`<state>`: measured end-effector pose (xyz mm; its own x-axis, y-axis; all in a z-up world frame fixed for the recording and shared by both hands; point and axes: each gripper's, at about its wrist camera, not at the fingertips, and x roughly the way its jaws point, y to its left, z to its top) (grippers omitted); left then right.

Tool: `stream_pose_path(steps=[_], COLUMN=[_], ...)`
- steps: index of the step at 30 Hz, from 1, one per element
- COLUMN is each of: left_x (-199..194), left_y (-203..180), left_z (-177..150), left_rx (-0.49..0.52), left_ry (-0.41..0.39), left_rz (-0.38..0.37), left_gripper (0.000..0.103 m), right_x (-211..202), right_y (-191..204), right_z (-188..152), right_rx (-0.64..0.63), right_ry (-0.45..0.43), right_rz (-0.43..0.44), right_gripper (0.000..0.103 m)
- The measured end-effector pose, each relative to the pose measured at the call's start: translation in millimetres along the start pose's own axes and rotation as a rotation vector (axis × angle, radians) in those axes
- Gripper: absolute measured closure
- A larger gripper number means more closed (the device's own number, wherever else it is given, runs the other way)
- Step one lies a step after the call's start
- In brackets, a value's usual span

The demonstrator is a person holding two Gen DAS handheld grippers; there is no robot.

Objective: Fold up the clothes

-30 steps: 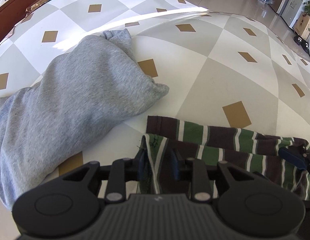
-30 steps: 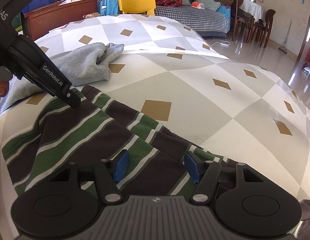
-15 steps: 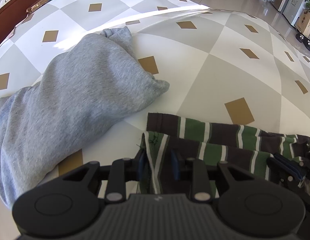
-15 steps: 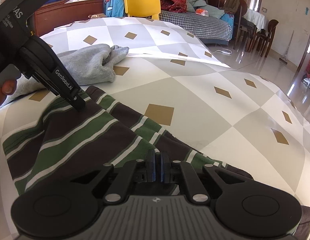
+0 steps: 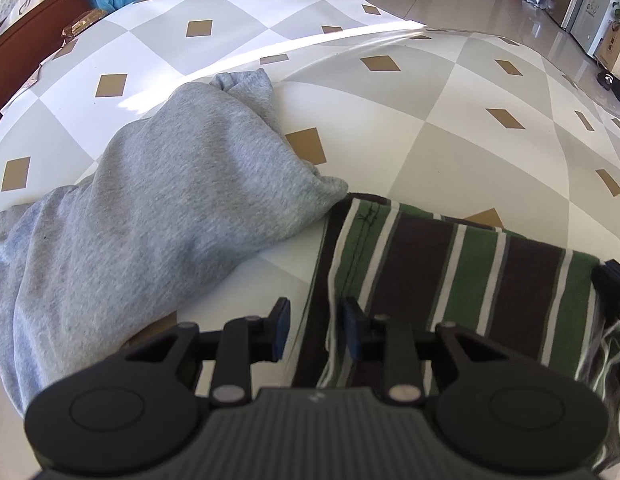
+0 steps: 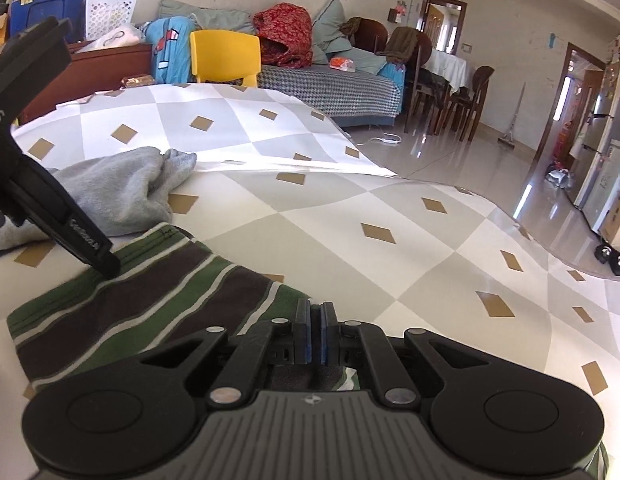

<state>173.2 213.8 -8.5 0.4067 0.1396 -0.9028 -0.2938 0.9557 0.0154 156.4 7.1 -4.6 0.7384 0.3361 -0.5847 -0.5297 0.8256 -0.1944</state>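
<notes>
Left wrist view: my left gripper (image 5: 315, 328), lower centre, has its jaws parted astride the striped garment's (image 5: 449, 272) left edge; a grey sweatshirt (image 5: 158, 216) fills the left half on the checked table cover (image 5: 449, 120). Right wrist view: my right gripper (image 6: 315, 338) is clenched on the striped garment (image 6: 142, 308) at its right corner, lower centre.

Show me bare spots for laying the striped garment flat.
Free: checkered tabletop beyond the green-and-brown striped garment, out to the table's far and right edges. Crowded: the left, where the crumpled grey sweatshirt touches the garment's corner.
</notes>
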Motion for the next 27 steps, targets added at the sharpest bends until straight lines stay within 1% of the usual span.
stream_pose_path(steps=[3, 6, 7, 8, 10, 13, 15, 17, 21, 27], left_x=[-1.5, -2.7, -2.6, -2.2, -2.8, -7.6, -10.0, -11.7, -8.8, -2.6], left_y=[4.0, 4.7, 4.8, 5.8, 9.0, 13.5, 12.6, 10.3, 1.5, -6.6], left_z=[1.0, -0.3, -1.4, -2.6, -4.0, -3.9, -2.6, -1.0, -0.4, 1.1], left_rx=[-0.005, 0.025, 0.036, 0.039, 0.032, 0.008, 0.002, 0.000, 0.018, 0.022], left_ry=[-0.003, -0.011, -0.012, -0.011, -0.011, -0.032, -0.047, -0.059, -0.069, -0.081], left_rz=[0.004, 0.038, 0.052, 0.060, 0.064, 0.044, 0.030, 0.015, 0.015, 0.010], left_gripper=[0.076, 0.072, 0.072, 0.072, 0.072, 0.072, 0.068, 0.066, 0.066, 0.066], right_x=[9.2, 13.3, 11.8, 10.4, 7.5, 3.2, 0.4, -2.5, -11.6, -25.1], right_y=[-1.3, -1.5, -3.1, -4.8, -8.1, -13.1, -16.4, -19.7, -22.4, -30.0], right_z=[-3.9, -5.5, -5.6, -5.6, -5.7, -5.8, -5.9, -6.0, -7.6, -18.8], right_rx=[0.006, 0.010, 0.020, 0.030, 0.050, 0.080, 0.100, 0.119, 0.128, 0.146], right_ry=[0.030, 0.037, 0.039, 0.041, 0.045, 0.050, 0.054, 0.058, 0.062, 0.096], right_rz=[-0.027, -0.029, -0.029, -0.029, -0.029, -0.028, -0.028, -0.028, -0.021, 0.007], right_gripper=[0.098, 0.097, 0.096, 0.088, 0.079, 0.078, 0.078, 0.077, 0.077, 0.076])
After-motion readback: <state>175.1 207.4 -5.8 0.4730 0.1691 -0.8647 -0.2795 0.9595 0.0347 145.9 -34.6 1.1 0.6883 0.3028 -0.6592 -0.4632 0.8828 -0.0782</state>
